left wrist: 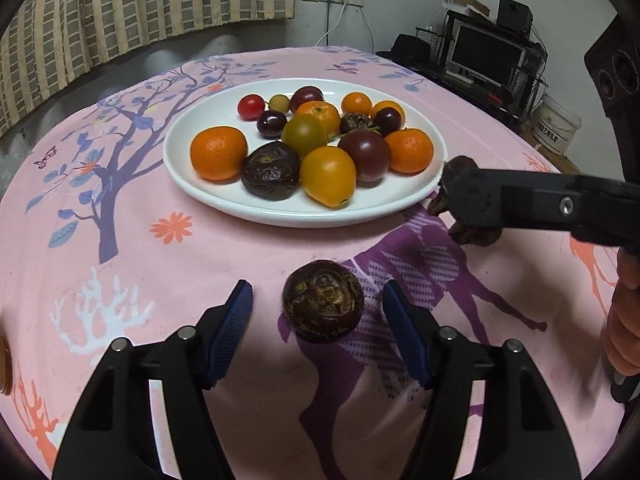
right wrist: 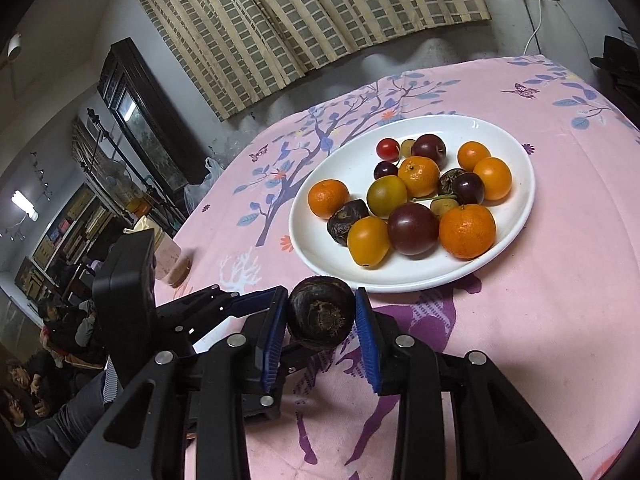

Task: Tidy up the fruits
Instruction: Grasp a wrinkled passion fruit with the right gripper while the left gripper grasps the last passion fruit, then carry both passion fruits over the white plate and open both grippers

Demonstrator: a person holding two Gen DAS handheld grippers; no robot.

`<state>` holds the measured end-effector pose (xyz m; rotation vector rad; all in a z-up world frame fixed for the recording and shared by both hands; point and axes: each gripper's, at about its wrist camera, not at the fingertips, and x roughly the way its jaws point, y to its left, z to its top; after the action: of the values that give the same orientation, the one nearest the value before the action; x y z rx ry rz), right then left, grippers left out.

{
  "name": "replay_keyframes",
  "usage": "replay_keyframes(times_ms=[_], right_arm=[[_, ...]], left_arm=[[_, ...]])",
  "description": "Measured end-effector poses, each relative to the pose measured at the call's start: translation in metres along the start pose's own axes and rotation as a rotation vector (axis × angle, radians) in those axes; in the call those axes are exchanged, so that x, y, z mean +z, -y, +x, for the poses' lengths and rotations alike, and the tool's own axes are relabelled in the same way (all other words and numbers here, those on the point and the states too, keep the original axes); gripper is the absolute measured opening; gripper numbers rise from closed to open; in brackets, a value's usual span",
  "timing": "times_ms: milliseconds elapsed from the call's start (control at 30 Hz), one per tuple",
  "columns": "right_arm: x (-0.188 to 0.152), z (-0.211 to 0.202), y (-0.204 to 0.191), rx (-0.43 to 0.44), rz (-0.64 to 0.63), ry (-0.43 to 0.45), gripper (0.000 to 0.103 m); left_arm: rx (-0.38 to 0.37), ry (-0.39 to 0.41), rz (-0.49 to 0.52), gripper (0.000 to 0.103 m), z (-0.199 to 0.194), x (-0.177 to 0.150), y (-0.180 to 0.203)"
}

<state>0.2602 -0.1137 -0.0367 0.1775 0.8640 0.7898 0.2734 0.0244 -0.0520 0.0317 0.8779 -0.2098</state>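
A white plate [left wrist: 208, 192] on the pink tablecloth holds several mandarins, tomatoes, plums and dark water chestnuts; it also shows in the right wrist view [right wrist: 316, 260]. A dark water chestnut [left wrist: 323, 300] lies on the cloth between the spread fingers of my left gripper [left wrist: 318, 300], which is open and not touching it. My right gripper [right wrist: 321, 312] is shut on another dark water chestnut [right wrist: 322, 312] and holds it just off the plate's near right rim. In the left wrist view the right gripper [left wrist: 460, 200] comes in from the right with that chestnut [left wrist: 476, 236].
The pink patterned tablecloth [left wrist: 120, 280] covers the table. A jar [right wrist: 172, 264] stands at the table's left edge. The left gripper [right wrist: 240, 304] lies just left of the right gripper. A curtain, a monitor and shelves stand beyond the table.
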Motion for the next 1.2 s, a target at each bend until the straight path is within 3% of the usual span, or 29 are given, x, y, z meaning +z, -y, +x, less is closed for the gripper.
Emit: replay_keyframes(times_ms=[200, 533, 800, 900, 1000, 1067, 1200], right_arm=[[0.0, -0.001, 0.001, -0.007, 0.0, 0.003, 0.034], [-0.001, -0.001, 0.0, -0.033, -0.013, 0.001, 0.034], [-0.004, -0.006, 0.001, -0.029, -0.013, 0.004, 0.034], [-0.002, -0.016, 0.0, -0.031, -0.014, 0.046, 0.034], [0.01, -0.03, 0.003, -0.067, -0.008, 0.143, 0.034], [0.023, -0.031, 0.007, -0.112, -0.006, 0.191, 0.034], [0.052, -0.012, 0.022, -0.191, -0.016, 0.206, 0.034]], left_arm=[[0.016, -0.035, 0.051, 0.058, 0.007, 0.0, 0.011], [0.039, -0.037, 0.029, 0.043, 0.006, -0.002, 0.006], [-0.025, -0.047, -0.005, 0.042, -0.008, -0.01, -0.002], [-0.075, 0.016, -0.031, 0.042, -0.032, -0.002, -0.006], [-0.099, 0.11, -0.09, 0.042, -0.052, 0.019, -0.019], [-0.06, 0.156, -0.101, 0.042, -0.054, 0.04, -0.026], [0.006, 0.174, -0.142, 0.042, -0.031, 0.082, -0.04]])
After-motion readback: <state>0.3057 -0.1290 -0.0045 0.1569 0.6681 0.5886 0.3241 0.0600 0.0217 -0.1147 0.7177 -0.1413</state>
